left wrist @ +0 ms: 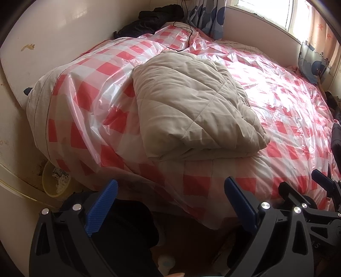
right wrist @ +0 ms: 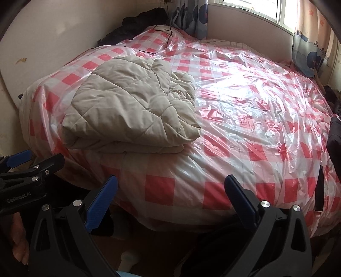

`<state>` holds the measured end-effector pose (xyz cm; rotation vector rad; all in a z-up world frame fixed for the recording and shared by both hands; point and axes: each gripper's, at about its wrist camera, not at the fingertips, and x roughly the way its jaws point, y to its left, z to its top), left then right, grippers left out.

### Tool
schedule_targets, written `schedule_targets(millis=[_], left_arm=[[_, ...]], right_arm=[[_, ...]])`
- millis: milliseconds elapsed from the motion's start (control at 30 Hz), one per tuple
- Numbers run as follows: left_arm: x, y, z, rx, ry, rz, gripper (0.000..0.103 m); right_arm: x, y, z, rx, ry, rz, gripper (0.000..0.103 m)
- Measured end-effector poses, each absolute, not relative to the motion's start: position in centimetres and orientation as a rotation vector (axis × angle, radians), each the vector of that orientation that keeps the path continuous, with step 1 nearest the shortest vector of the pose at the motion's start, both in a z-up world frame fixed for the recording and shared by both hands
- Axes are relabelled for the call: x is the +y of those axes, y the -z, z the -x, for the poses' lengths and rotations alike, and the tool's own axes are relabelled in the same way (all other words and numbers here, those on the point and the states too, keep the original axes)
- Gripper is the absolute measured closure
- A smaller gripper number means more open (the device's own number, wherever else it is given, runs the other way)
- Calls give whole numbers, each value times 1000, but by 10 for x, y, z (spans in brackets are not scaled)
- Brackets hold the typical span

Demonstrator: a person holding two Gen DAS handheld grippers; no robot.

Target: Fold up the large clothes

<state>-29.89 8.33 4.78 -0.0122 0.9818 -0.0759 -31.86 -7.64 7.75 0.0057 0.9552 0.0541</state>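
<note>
Beige quilted garment [left wrist: 191,102] folded on checkered cover [left wrist: 287,119], underside hidden | left gripper [left wrist: 170,204] wide | right gripper [right wrist: 170,202] wide

Bed [left wrist: 277,119] (plastic-covered) bears folded beige garment [left wrist: 191,106].

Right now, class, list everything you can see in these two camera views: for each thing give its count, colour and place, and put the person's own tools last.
Quilted garment: one, beige, folded, on the bed's near left part.
Plastic sheet: one, clear with red and white checks, covering the bed.
Dark clothing: one heap, black, far corner by the wall.
Cable: one, black, trailing onto the far end of the bed.
Curtains: blue-patterned, at the window, far side.
Basin: one, yellow, on the floor left of the bed.
Phone: one, dark, near right edge of the bed.
Left gripper: black, blue pads, open, before the bed's edge.
Right gripper: same, open.
</note>
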Motion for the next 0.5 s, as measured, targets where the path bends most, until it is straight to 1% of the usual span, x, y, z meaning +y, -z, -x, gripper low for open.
schedule_targets(millis=[500], left_arm=[[79, -54, 294, 964, 91, 18, 7]], right_arm=[[-73, -94, 324, 894, -25, 36, 6]])
